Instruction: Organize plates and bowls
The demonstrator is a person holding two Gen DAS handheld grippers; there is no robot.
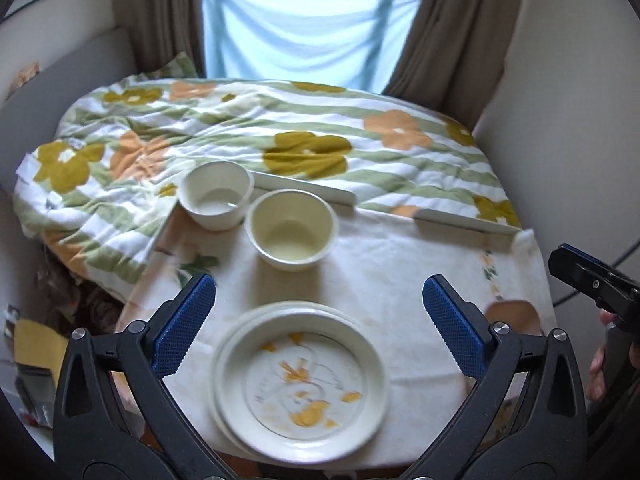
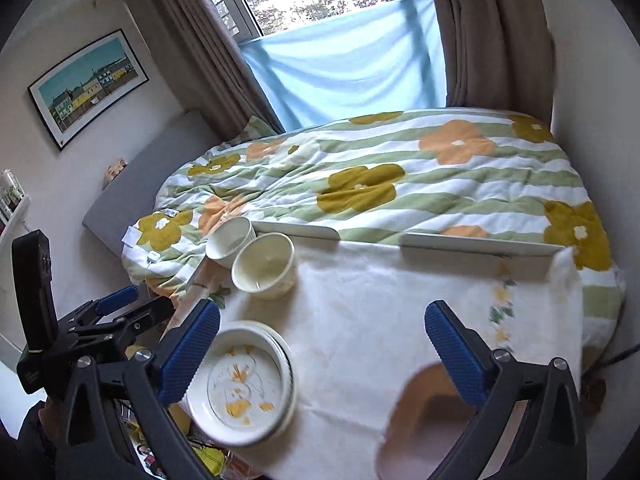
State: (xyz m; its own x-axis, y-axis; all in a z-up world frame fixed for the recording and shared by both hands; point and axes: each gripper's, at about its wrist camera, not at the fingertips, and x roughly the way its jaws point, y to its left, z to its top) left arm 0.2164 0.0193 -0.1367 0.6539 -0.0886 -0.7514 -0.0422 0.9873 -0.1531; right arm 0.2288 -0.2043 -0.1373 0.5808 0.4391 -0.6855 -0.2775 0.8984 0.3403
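Note:
A stack of white plates [image 1: 300, 384] with orange flower print sits at the table's near edge, between my open left gripper's [image 1: 320, 320] blue pads. It shows at lower left in the right wrist view [image 2: 242, 384]. Two white bowls stand upright side by side farther back: a cream one [image 1: 291, 229] [image 2: 264, 266] and a whiter one [image 1: 216, 193] [image 2: 231, 240] at the table's left far corner. My right gripper [image 2: 324, 344] is open and empty over the tablecloth, right of the plates. It shows at the left wrist view's right edge [image 1: 592, 280].
A white tablecloth [image 2: 380, 304] covers the small table, with a brown cut-out patch [image 2: 424, 412] near the front right. A bed with a flowered duvet [image 1: 280, 132] lies right behind the table. Two white rails [image 2: 476, 246] edge the table's far side. Clutter lies on the floor at left.

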